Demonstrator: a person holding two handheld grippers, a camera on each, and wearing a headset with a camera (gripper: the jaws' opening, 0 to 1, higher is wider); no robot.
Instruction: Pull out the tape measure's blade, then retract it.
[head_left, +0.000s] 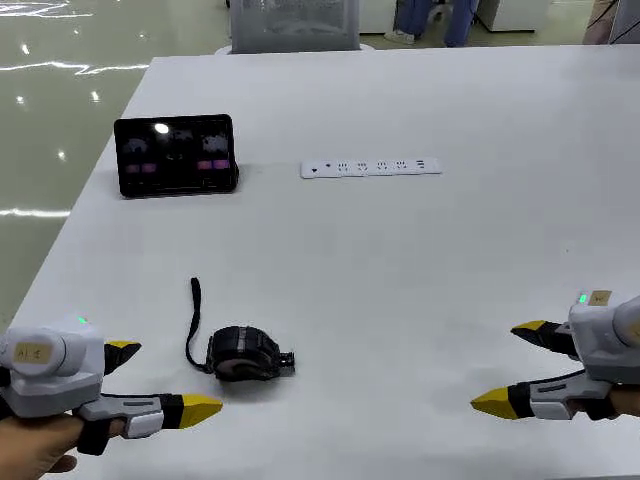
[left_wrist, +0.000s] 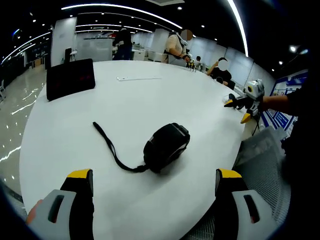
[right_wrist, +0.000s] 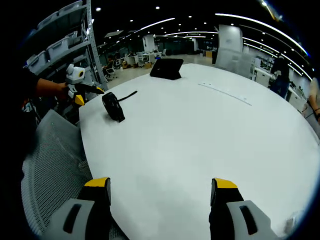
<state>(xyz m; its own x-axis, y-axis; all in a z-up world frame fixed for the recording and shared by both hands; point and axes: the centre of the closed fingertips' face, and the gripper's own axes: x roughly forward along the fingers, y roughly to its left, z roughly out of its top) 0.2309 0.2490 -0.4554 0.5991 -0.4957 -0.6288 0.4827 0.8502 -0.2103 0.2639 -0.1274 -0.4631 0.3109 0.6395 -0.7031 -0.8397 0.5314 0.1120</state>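
Head view, left side. Left gripper (head_left: 165, 377) sits at the near edge of the white table (head_left: 420, 250), held in a hand (head_left: 35, 445). Jaws spread wide, yellow tips apart, nothing between them.

Tape measure (head_left: 245, 353) lies on the table just beside the left gripper's tips, at about 2 o'clock from the nearer tip, not touching. Black case on its side, blade end facing 3 o'clock; no blade seems drawn out. Black wrist strap (head_left: 193, 318) runs from the case toward 11 o'clock and lies flat.

In the left gripper view the case sits dead ahead at 12 o'clock, centred between the two yellow tips but beyond them, with bare table between. Strap trails to 10 o'clock.

Far side of the table: dark tablet (head_left: 175, 155) propped at 11 o'clock from the tape measure, white power strip (head_left: 370, 167) at 1 o'clock. Both well apart from it.

Right side. Right gripper (head_left: 508, 365) hovers at the near edge, jaws likewise spread and empty, tips pointing to 9 o'clock. Tape measure well apart from it, at 9 o'clock. In the right gripper view the case shows at 10 o'clock, far off.
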